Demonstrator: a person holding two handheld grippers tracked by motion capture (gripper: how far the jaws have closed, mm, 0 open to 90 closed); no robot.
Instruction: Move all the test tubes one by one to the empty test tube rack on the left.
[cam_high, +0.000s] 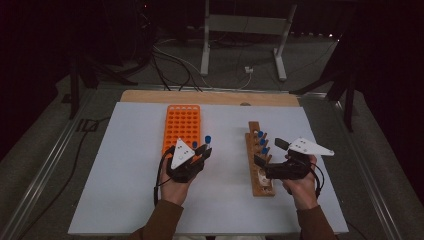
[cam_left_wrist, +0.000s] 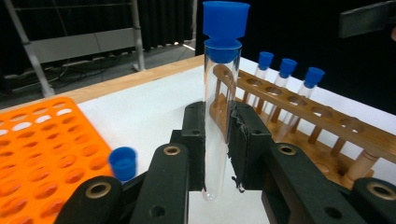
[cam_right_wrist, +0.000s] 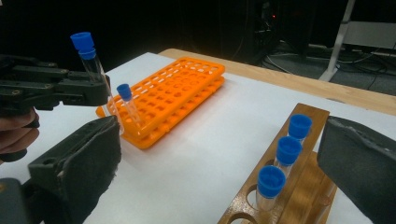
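One blue-capped test tube (cam_left_wrist: 219, 116) stands pinched upright in the left gripper (cam_left_wrist: 218, 140) beside the orange rack (cam_high: 182, 125), right gripper (cam_right_wrist: 219, 158) spread wide at the wooden rack (cam_high: 260, 165); gripped low, the tube could tilt and miss its hole

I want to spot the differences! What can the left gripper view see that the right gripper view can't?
Left gripper view alone: the left claw seen up close, its pads shut on a clear blue-capped tube, round bottom hanging free.

Right gripper view alone: the right claw, open, with nothing in it, and the whole orange rack.

Both: the orange rack, one capped tube standing in it, and three capped tubes in the wooden rack.
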